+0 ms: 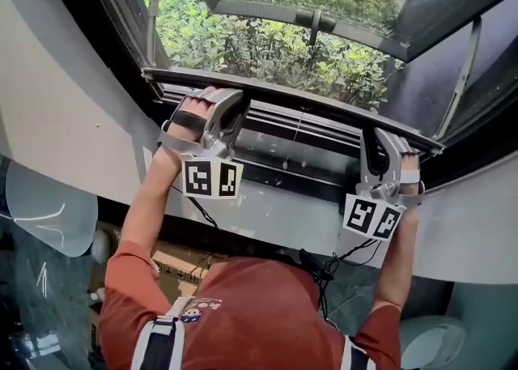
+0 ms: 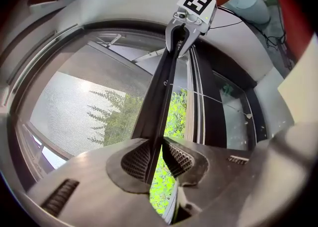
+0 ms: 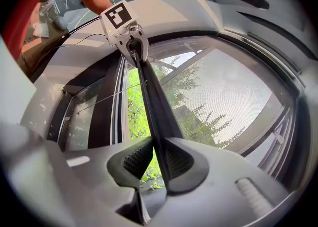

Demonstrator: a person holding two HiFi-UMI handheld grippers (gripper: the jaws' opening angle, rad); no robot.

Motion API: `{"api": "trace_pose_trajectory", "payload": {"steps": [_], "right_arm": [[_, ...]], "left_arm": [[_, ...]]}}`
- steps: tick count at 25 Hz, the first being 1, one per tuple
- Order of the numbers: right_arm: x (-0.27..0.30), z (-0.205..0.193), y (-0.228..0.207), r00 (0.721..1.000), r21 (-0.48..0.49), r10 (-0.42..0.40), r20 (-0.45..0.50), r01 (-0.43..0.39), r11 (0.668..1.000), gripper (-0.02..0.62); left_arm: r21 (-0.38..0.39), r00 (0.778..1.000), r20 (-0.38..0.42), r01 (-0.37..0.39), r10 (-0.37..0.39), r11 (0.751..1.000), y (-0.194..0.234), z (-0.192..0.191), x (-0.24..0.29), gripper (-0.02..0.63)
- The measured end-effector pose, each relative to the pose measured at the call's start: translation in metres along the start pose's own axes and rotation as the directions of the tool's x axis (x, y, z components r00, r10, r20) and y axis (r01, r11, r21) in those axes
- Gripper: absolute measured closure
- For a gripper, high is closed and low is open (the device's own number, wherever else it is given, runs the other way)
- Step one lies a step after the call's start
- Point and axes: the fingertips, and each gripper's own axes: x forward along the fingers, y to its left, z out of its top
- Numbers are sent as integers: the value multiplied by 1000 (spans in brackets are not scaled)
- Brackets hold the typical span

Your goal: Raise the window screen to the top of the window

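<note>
While left gripper (image 1: 218, 103) and right gripper (image 1: 389, 142) fingers clamp it, screen bar (image 1: 307, 99) runs sideways.

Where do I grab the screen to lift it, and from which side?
Grip the bottom bar from the room side, near each end. It is a long thin lip that fits between jaws; spread holds should keep it level. The left gripper and right gripper clamp it so.

Rust-red shirt (image 1: 243, 312), grey tongs (image 1: 220, 105) bearing black-and-white marker cubes (image 1: 212, 178).
</note>
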Motion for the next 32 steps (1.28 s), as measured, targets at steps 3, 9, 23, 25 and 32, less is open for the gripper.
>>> {"api": "trace_pose_trajectory", "payload": {"steps": [3,9,23,25,32], "right_arm": [[0,3,-10,1000,-10,-26,9,26,1000,514],[-2,9,-32,995,-39,-95,31,96,995,514],[1,40,-115,977,-91,-197,78,203,975,514],[1,43,-123,974,-101,-211,84,219,970,514],[0,55,-148,962,-124,-253,102,265,956,514]], "left_arm": [[10,1000,8,-29,29,1000,10,3,0,529],[32,994,22,-107,106,994,32,13,-3,529],[57,970,61,-240,236,969,117,35,-7,529],[59,965,69,-257,253,965,125,38,-8,528],[77,945,94,-320,312,944,152,44,-12,523]]}}
